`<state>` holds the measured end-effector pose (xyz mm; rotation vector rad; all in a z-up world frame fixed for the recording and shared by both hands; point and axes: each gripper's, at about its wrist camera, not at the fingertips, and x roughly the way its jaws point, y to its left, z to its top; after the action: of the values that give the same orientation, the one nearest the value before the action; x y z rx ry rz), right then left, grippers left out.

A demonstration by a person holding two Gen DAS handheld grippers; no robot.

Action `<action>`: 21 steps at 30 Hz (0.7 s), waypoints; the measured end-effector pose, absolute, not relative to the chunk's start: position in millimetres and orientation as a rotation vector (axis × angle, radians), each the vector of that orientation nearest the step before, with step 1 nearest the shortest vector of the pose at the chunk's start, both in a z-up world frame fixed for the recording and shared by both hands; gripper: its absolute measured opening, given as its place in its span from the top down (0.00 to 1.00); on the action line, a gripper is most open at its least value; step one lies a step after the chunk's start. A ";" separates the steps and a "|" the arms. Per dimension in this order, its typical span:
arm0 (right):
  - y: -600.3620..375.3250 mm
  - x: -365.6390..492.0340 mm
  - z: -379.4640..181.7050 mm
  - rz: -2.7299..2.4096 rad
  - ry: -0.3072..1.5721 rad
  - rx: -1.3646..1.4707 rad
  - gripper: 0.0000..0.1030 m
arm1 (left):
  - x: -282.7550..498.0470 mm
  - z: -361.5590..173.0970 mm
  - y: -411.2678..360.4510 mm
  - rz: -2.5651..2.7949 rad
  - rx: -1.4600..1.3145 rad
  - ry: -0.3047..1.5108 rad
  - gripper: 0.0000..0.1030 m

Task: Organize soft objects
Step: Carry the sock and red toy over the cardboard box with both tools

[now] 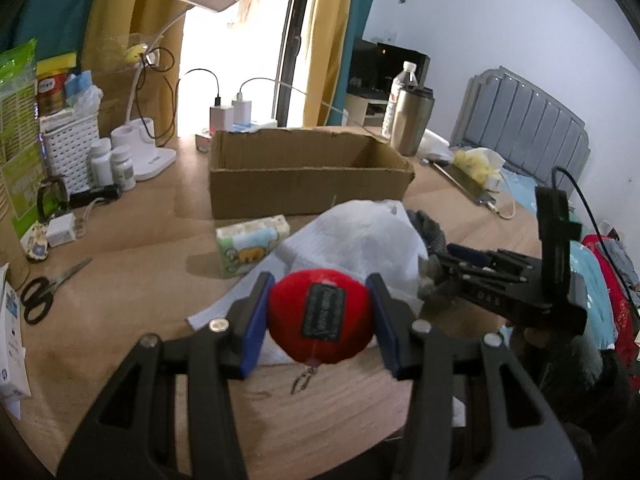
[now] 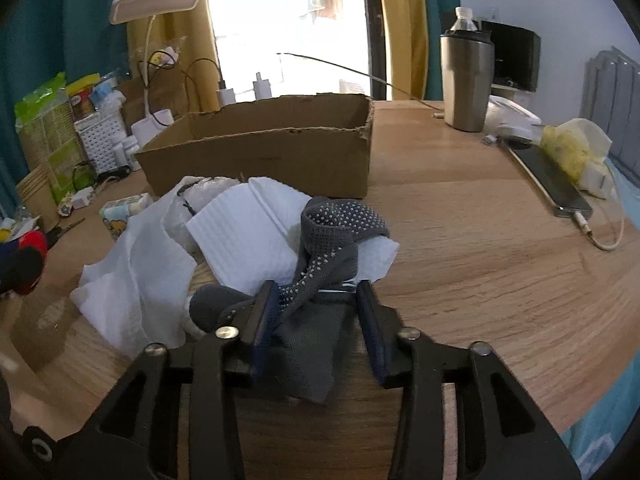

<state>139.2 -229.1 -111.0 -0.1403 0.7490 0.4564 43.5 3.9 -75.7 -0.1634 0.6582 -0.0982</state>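
the left gripper (image 1: 320, 320) has its blue fingers (image 1: 256, 320) pinching a red plush ball (image 1: 320, 322) from both sides, lifted clear of the bench (image 1: 140, 248), with a dark sewn label facing the camera and a small metal clasp dangling beneath. it looks light and squashy; the pads bite at its widest part, which seems the safest hold, since a round plush could roll out of a shallow pinch.

the right gripper (image 2: 316, 312) has its fingers (image 2: 266, 316) part spread around a grey sock (image 2: 320, 320) with white grip dots. the left pad touches the cloth, the right pad stands just off it, so the sock lies between them unclamped on the bench. it is limp and will drape and trail; taking it at the bunched middle fold should gather most of it, and the dots likely help against slipping.

just beyond lie white paper towels (image 2: 240, 232), thin and easily dragged along by the sock. behind them stands the open cardboard box (image 2: 260, 156), the likely place for these soft things. a tissue pack (image 1: 252, 244) sits near the box.
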 end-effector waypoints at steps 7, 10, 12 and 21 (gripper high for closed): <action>-231.1 135.1 -96.3 0.530 0.732 -0.141 0.81 | 63.1 -61.9 1.6 -0.105 -0.166 0.649 0.53; -233.1 133.9 -81.7 0.548 0.712 -0.127 0.84 | 71.7 -54.9 -0.3 -0.107 -0.161 0.641 0.53; -233.6 134.2 -70.6 0.556 0.695 -0.121 0.84 | 77.5 -50.5 -1.7 -0.109 -0.156 0.636 0.53; -238.4 146.6 -27.4 0.588 0.615 -0.101 0.84 | 103.3 -33.6 -5.1 -0.116 -0.166 0.609 0.53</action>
<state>146.6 -238.4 -27.4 -0.1010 0.6146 0.5876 103.3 -5.1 -33.6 -0.1657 0.6086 -0.1155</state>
